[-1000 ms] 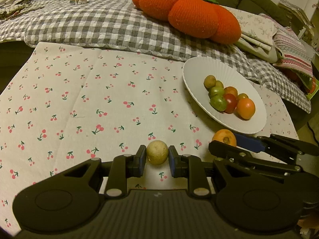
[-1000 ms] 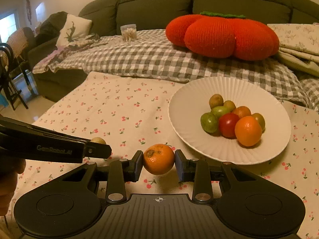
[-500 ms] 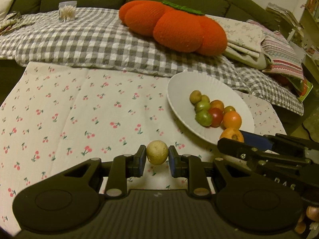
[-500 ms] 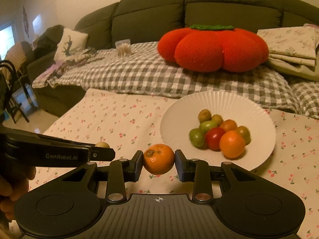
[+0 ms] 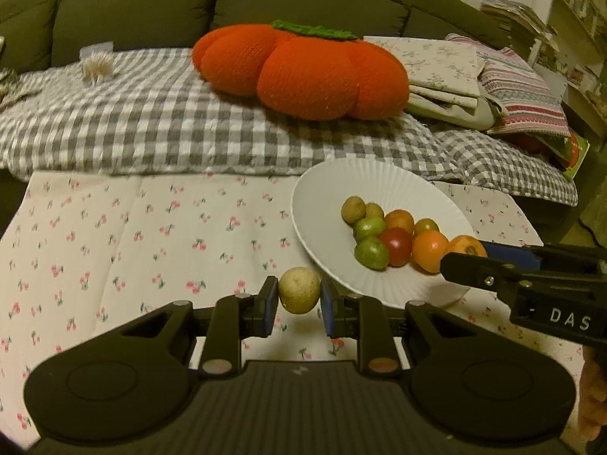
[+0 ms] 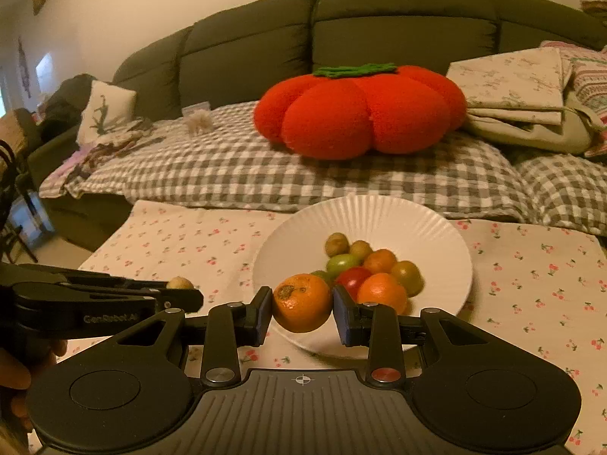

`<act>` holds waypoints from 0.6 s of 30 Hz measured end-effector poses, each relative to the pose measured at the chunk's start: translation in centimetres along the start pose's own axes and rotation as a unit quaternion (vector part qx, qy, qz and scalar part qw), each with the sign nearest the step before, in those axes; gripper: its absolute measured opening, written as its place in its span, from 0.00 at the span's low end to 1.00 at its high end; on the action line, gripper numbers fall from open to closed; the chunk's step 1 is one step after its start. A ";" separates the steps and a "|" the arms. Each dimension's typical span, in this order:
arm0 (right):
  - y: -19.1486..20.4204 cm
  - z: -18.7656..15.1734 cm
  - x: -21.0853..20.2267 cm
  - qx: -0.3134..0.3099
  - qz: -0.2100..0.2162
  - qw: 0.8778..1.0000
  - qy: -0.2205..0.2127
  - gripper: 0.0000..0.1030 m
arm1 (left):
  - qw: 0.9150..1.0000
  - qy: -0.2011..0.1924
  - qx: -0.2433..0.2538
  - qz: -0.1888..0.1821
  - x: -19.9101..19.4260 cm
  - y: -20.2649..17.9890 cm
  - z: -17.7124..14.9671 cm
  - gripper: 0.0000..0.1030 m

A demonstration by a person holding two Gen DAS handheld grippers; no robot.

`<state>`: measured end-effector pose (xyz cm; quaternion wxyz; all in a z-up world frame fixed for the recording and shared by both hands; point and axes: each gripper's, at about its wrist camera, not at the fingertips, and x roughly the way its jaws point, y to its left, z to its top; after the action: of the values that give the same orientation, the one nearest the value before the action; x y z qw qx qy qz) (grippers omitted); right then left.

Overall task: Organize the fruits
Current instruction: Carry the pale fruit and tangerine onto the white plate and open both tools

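Left gripper [image 5: 299, 300]: jaws pinched on a small pale yellow-brown fruit [image 5: 299, 290], held above the cherry-print tablecloth [image 5: 114, 250], just short of the plate's near-left rim.
Pale fruit: round and dull-skinned, gripped across its middle by the blue pads; in the right wrist view only its top [image 6: 180, 283] peeks over the left gripper's finger.
Plate [image 5: 334, 189]: white and ribbed, on the right half of the table, with its far half bare.
Fruit pile [image 5: 383, 237]: brownish, green, red and orange pieces bunched together at the plate's near-right side, touching one another.
Right gripper [image 6: 302, 310]: jaws clamped on an orange [image 6: 302, 302], held over the plate's near rim and in front of the pile.
Orange: stem scar turned up and to the left; in the left wrist view it [image 5: 464, 244] shows just beside the pile's outermost orange piece.
Background: a plush pumpkin cushion [image 6: 360, 112] lies on a checked blanket [image 6: 227, 174] behind the table, no part of the task.
Step in hand: both fruits are carried and neither is yet set down; judging by position, the orange is nearer its drop.
Next move: lower the orange onto bare plate beside the pile and spread the jaws gently so it does not roll; the left gripper needs to cross the rim before it lets go.
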<state>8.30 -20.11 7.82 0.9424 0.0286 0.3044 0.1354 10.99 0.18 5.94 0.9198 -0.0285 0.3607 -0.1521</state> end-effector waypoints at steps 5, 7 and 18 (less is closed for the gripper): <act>-0.7 0.2 0.2 0.008 -0.008 1.000 0.000 0.31 | 1.000 -0.010 0.016 -0.004 0.7 -0.3 0.4 0.21; -1.0 0.2 0.2 0.011 -0.010 1.000 -0.001 0.31 | 1.000 -0.013 0.024 -0.006 1.0 -0.5 0.5 0.21; -2.0 -0.4 1.3 0.017 -0.020 1.000 0.017 0.31 | 0.998 -0.030 0.044 -0.034 3.7 -2.0 1.6 0.21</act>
<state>9.56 -21.67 6.54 0.9388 0.0366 0.3236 0.1122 14.15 -2.98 5.04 0.9248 -0.0043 0.3250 -0.1979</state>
